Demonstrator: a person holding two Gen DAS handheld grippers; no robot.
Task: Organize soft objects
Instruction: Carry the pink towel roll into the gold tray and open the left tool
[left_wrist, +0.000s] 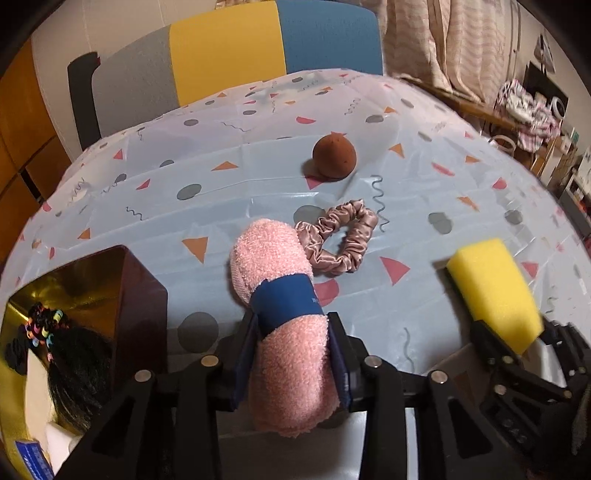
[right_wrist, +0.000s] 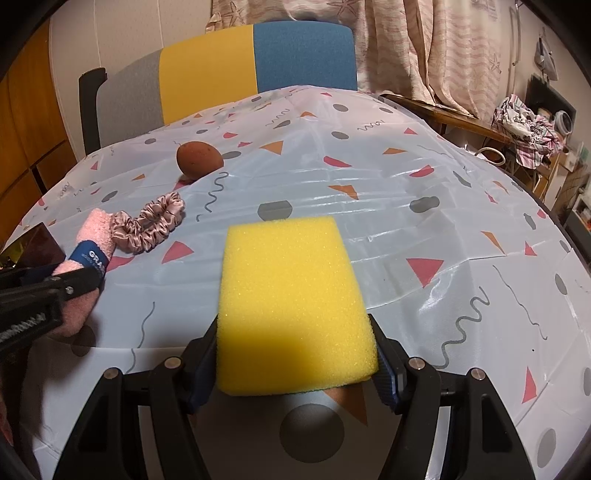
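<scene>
One pink towel roll, clamped lengthwise in the left gripper, points toward the table's far edge; one yellow sponge sits pinched in the right gripper; one scrunchie and one brown ball lie mid-table.

**Yellow sponge clamped over patterned table**

We see the right gripper pressing both pads against a yellow sponge, held above the patterned tablecloth. At nine o'clock, the left gripper pinches a pink rolled towel wrapped in a blue band. Just beyond the towel lies a pink satin scrunchie; at eleven o'clock sits a brown ball. A grey, yellow and blue chair stands at twelve o'clock.
</scene>
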